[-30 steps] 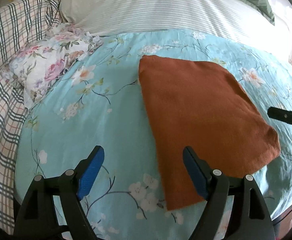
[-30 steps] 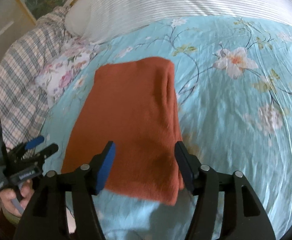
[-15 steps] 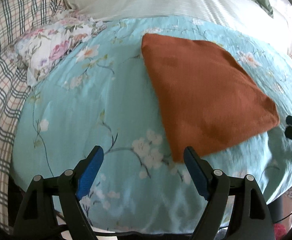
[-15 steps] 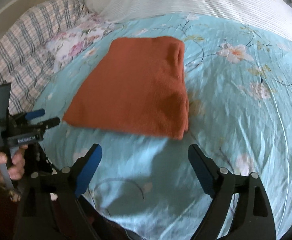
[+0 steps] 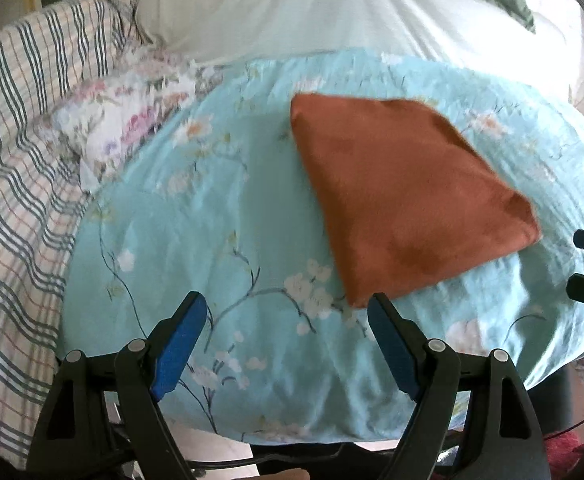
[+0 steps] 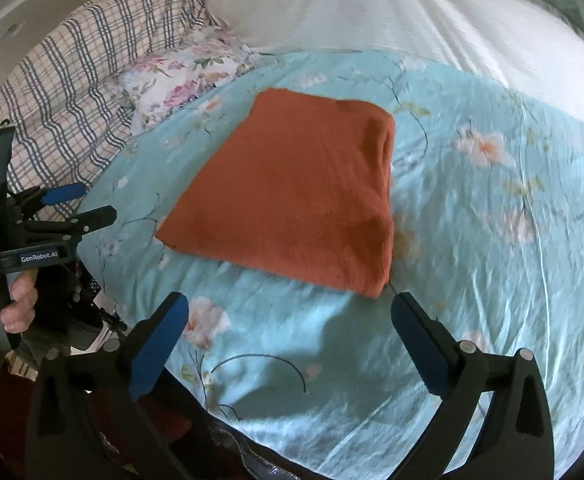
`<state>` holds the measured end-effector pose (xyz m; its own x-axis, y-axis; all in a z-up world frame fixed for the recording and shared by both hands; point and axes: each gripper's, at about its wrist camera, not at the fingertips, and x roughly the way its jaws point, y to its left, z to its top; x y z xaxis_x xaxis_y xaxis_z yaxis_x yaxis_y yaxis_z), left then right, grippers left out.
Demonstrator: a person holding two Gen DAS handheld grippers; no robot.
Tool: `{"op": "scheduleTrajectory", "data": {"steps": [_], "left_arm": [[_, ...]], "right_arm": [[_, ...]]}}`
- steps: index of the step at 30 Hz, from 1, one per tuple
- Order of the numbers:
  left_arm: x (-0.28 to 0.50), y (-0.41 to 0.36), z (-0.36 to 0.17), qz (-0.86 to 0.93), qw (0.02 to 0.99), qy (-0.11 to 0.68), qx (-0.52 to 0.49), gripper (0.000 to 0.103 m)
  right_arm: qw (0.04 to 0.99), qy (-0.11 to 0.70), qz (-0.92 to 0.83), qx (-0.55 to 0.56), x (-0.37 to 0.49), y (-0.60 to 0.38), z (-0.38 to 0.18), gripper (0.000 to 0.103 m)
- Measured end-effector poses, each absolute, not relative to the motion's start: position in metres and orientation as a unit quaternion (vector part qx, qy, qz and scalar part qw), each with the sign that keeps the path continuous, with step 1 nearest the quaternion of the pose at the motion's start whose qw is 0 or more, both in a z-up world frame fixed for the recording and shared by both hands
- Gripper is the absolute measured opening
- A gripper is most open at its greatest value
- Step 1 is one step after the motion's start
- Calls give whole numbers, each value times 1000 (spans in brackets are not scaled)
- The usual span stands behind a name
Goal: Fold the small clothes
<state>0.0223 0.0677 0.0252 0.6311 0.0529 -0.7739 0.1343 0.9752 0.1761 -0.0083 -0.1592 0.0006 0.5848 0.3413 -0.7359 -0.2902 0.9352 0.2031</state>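
Only legible text: "GenRobot.AI" on the body of the left gripper, seen from the right wrist cam. A hand holds its grip.

Folded rust-orange garment lies flat on the teal floral sheet, roughly mid-sheet. All places below are rel. to the garment.

Left gripper: jaws wide apart, nothing between them, hanging over bare sheet just short of the garment's near corner. No contact.

Right gripper: jaws have just been opening, now spread very wide, empty. Its right fingertip sits just beside the garment's near-right corner; can't tell if it touches.

Edges: sheet's front edge drops off close behind both grippers. Free sheet to the garment's left and right. White floral cloth and plaid blanket off to far-left, striped pillow beyond the far edge, well apart.
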Motion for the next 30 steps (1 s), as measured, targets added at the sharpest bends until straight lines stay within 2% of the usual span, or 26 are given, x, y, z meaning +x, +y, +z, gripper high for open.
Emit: {"op": "scheduleTrajectory", "data": {"steps": [30], "left_arm": [[53,59,13,-24,893,438,105,87]], "right_arm": [[879,438,185,31,38,-143,-16,102]]}}
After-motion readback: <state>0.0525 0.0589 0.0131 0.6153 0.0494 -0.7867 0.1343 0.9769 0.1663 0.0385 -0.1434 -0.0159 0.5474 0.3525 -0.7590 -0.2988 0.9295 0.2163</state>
